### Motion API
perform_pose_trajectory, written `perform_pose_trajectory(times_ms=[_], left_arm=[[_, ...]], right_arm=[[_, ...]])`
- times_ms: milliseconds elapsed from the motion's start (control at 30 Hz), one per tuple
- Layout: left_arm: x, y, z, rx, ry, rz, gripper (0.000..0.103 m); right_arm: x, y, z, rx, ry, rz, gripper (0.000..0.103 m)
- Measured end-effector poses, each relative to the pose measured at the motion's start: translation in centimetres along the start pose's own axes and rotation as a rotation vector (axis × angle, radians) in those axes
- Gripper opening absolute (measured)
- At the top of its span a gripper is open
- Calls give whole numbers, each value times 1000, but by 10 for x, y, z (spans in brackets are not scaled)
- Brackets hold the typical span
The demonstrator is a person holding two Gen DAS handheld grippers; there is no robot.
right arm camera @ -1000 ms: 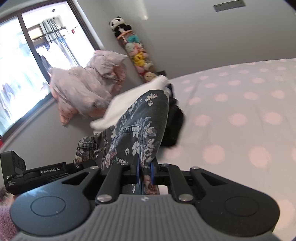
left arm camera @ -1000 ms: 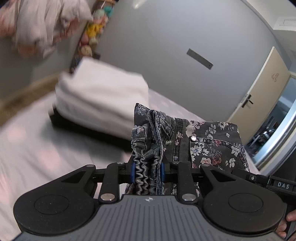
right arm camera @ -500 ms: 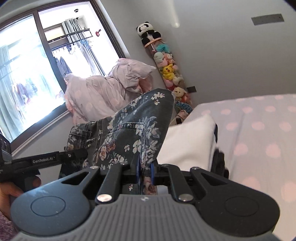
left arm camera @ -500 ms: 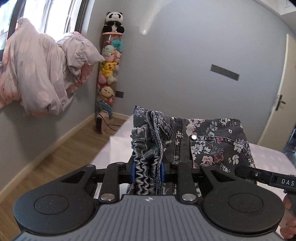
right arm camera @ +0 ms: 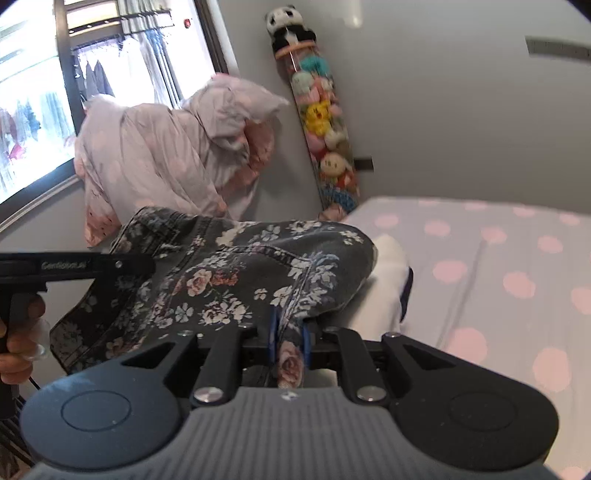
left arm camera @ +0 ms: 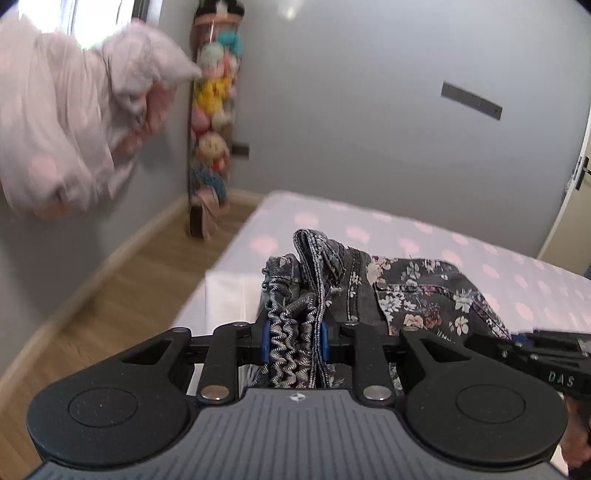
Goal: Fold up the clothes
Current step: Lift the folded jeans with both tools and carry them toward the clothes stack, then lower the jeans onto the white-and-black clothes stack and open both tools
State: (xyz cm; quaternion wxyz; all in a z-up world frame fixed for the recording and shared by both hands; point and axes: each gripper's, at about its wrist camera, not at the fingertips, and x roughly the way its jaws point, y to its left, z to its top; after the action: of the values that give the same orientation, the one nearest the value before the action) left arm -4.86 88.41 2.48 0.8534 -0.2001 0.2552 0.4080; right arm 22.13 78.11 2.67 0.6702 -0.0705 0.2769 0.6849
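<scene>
Two hand-held grippers share one garment. The left gripper [left arm camera: 293, 345] has its blue pads narrowly apart and pressed on a thick bunch of gathered elastic waistband and stitched hem, so it holds the floral denim garment [left arm camera: 413, 295] at that bunched edge; the rest of the cloth spreads ahead and to the right of its fingers. The right gripper [right arm camera: 289, 341] has a single fold of the same floral denim garment [right arm camera: 236, 273] between its two blue pads, and its jaws are opening at this moment; the fold still sits between them, the pads close against it. From here the cloth runs up and to the left, draped toward the other gripper, whose black body [right arm camera: 70, 266] shows at the left edge with one hand [right arm camera: 18, 350] wrapped round its grip.

Just beyond the right gripper's fingers, under the far edge of the denim, lies one white folded item [right arm camera: 388, 280] on the bed [right arm camera: 498, 258], whose sheet is pale with pink dots. In the left wrist view the bed corner [left arm camera: 236, 280] lies just ahead of the gripper.

Farther out, one rumpled pink duvet [right arm camera: 166, 162] is heaped at the window [right arm camera: 33, 92], and one tall clear tube of plush toys [right arm camera: 325, 122] leans on the grey wall, topped by one panda [right arm camera: 286, 22].
</scene>
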Motion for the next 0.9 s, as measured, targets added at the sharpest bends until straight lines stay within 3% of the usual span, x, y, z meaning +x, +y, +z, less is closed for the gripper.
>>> perform_pose_trajectory(times_ms=[33,133,333,400,467,600,733,800,900], left_arm=[[3,4,-1,-8,27,2,31],[4,13,-1,-38,73,10,43],[-21,19,30,-16,34,83,45],[-32,21,39,-34,1,71,44],[-41,21,45,-47,-20,42,36],[-31,13,29,-26,-7,11,31],[-10,15,2,-32,13,20,25],[1,20,-11,-37,36,25,17],[13,30,-26,-64,57,-6,15]], right_arm=[[3,-5,0,-5,12,9,26],[6,-17,-1,17,41,21,50],[-13,-23,17,24,25,0,49],[-23,-22,31,1,-16,-23,45],[-23,-13,42,-39,-21,-13,27],[-10,12,46,-129,-28,25,24],[16,18,25,-133,-38,-33,21],[30,13,16,-130,-32,-58,17],[49,7,5,-145,-30,-87,4]])
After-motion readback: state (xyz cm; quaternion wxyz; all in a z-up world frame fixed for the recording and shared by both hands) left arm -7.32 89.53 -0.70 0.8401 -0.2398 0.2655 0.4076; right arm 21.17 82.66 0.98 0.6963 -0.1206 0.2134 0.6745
